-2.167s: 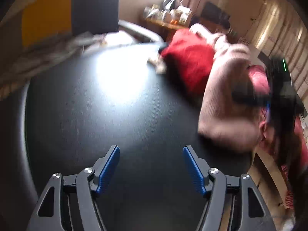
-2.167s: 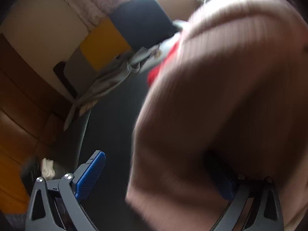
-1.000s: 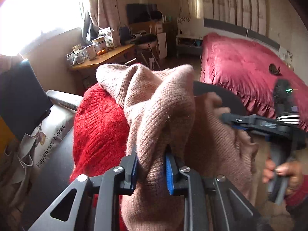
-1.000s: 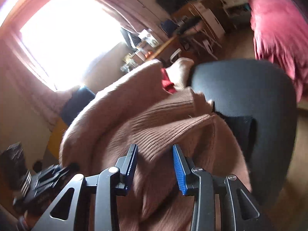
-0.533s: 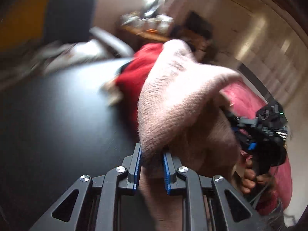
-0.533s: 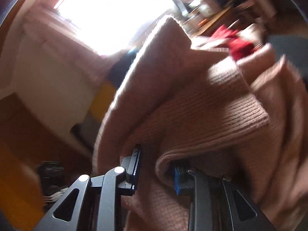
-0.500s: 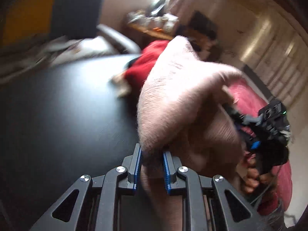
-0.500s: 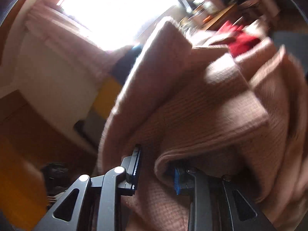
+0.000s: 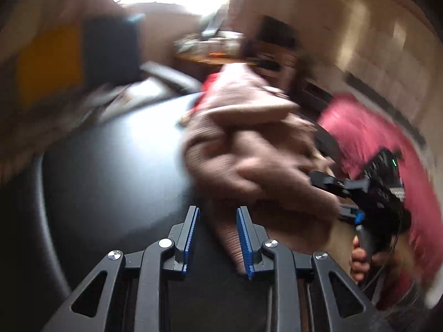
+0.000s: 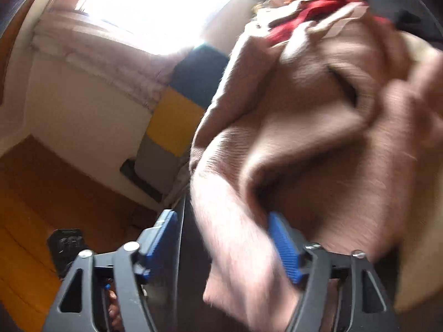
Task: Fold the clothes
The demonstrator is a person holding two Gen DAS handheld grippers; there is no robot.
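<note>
Plainly the pink sweater (image 9: 249,155) is a soft, thick rib-knit thing: it slumps in a heap on the black tabletop (image 9: 116,171), toward two o'clock of the surface in the left wrist view, and I judge it light but floppy, prone to sag and stretch, with enough nap that the ribbed pads should not slip. A hem, cuff or shoulder seam looks the best place to pinch, since a grip in mid-fabric would only bunch it. The left hand-held gripper (image 9: 217,238) is opening, a tongue of sweater lying loose between its pads against the right-hand one. The right hand-held gripper (image 10: 221,243) is also opening, a fold draped between its wide-set pads without being pressed. By count: one pink sweater, one red knit garment (image 9: 209,81) partly buried behind it at twelve o'clock, two grippers; blur may hide more clothes.
</note>
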